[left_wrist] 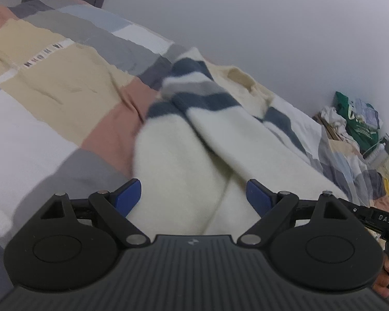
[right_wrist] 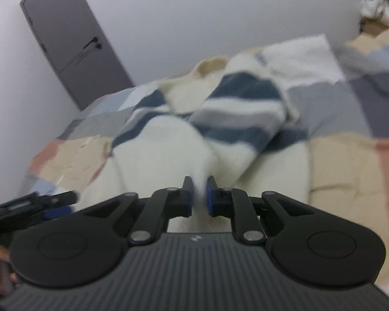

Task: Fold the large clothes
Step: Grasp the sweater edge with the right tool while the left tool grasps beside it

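Observation:
A cream knit sweater [left_wrist: 184,155] with navy and grey stripes lies on a patchwork bedspread [left_wrist: 51,98]. One striped sleeve is folded across its body. My left gripper [left_wrist: 193,194] stands open low over the cream hem, blue pads wide apart with cloth below and between them, not pinched. In the right wrist view the same sweater [right_wrist: 168,140] spreads ahead, and my right gripper [right_wrist: 199,194] is shut on a raised fold of the cream fabric squeezed between its blue pads. The left gripper's tool [right_wrist: 39,204] shows at the left edge there.
The bedspread [right_wrist: 345,171] has beige, pink, grey and white blocks. A grey door [right_wrist: 72,41] stands in the white wall behind the bed. A pile of clothes and a green bag [left_wrist: 358,121] sits beyond the bed's far corner. A hand [left_wrist: 387,277] holds the right tool.

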